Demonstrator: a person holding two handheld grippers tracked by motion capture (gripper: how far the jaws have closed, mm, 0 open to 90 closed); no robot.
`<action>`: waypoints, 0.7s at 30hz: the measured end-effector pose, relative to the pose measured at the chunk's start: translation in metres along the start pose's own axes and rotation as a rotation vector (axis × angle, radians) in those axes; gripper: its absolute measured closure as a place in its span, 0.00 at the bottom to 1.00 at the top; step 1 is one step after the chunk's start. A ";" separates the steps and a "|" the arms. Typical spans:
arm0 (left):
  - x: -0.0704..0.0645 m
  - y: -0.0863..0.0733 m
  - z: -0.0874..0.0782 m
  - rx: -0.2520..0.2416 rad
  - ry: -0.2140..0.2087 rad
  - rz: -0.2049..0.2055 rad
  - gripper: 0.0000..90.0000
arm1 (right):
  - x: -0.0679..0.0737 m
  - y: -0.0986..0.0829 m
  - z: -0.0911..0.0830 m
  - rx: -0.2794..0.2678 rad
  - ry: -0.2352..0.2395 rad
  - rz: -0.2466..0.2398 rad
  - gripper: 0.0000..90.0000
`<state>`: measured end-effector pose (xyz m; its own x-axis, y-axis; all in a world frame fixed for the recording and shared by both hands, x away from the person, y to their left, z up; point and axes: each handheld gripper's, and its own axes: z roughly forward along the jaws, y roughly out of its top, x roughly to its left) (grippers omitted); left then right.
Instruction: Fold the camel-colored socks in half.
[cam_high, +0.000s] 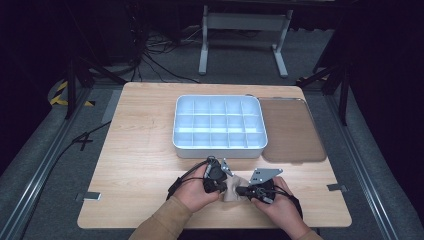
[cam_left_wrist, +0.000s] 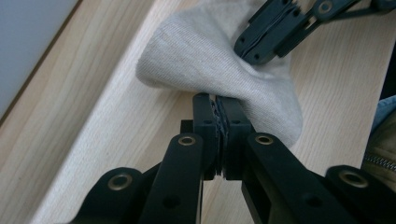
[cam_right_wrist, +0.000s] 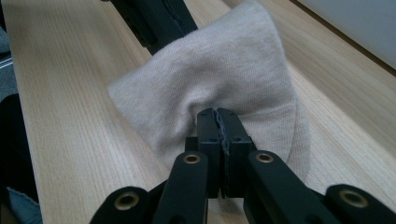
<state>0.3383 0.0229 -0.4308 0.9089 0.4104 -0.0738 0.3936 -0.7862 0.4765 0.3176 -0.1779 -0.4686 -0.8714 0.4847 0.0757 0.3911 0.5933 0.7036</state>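
I have the beige cloth (cam_high: 233, 189) pinched between both tools at the surface's (cam_high: 140, 150) six o'clock edge: my left tool (cam_left_wrist: 218, 105) clamps one fold, my right tool (cam_right_wrist: 217, 116) another. The white divided tray (cam_high: 219, 125) sits at twelve o'clock.

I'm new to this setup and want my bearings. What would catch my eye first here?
The beige cloth near the table's front edge, pinched from both sides by the left claw and right claw. Behind it sits a white divider tray, with a brown lid flat at its right.
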 end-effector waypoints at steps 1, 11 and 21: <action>-0.001 0.001 0.000 -0.006 -0.002 -0.003 0.97 | 0.000 0.000 0.000 0.000 0.000 0.000 0.99; -0.010 0.012 0.000 -0.031 -0.012 0.047 0.96 | 0.001 0.000 0.000 0.001 -0.004 0.005 0.99; -0.014 0.016 0.006 -0.032 -0.011 0.071 0.94 | 0.002 0.000 0.000 0.000 -0.008 0.003 0.99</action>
<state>0.3323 0.0015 -0.4272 0.9359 0.3489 -0.0490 0.3241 -0.7979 0.5082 0.3160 -0.1771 -0.4688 -0.8679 0.4914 0.0724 0.3938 0.5919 0.7033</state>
